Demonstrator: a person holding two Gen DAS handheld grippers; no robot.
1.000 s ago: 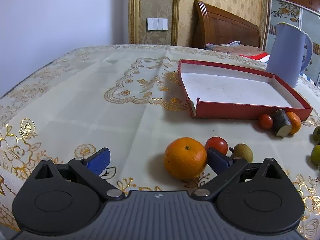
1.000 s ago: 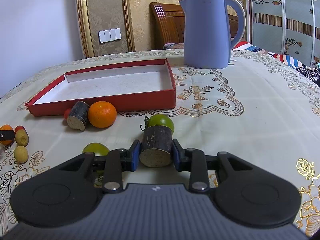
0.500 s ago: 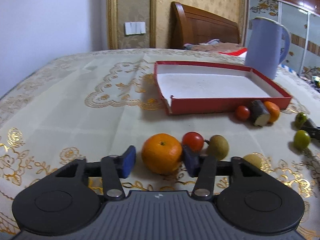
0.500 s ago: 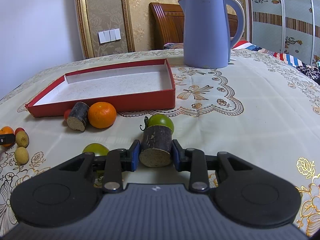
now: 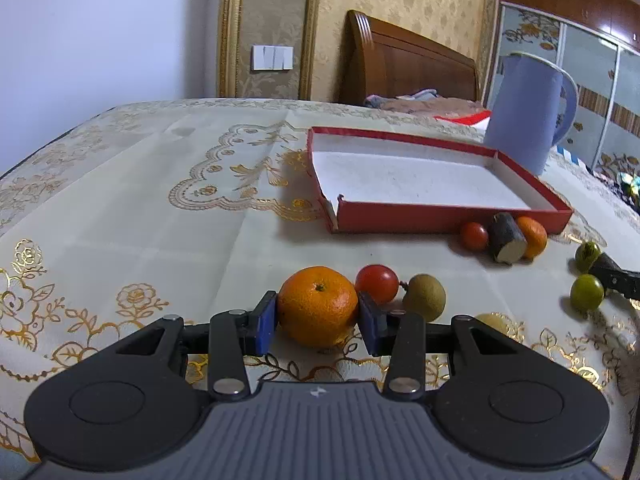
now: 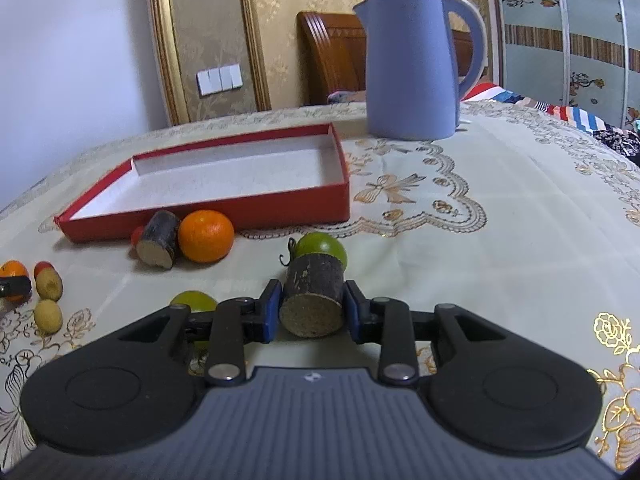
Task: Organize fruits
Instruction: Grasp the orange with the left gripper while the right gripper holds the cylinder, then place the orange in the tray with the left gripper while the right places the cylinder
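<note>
Left gripper (image 5: pixel 318 318): blue pads, wide apart a second ago, have just been closing and now press both sides of the dimpled orange (image 5: pixel 318 305) on the gold-embroidered tablecloth (image 5: pixel 120 208), with a glossy tomato (image 5: pixel 377 283) and a brown kiwi-like fruit (image 5: pixel 424 297) just behind. Right gripper (image 6: pixel 311 312), unchanged: clamped on a rough, dark-barked sugarcane stub (image 6: pixel 313 295), a green fruit (image 6: pixel 322 245) touching behind. Only the right view shows the kettle (image 6: pixel 412 64) whole beyond the empty red tray (image 6: pixel 248 208).
</note>
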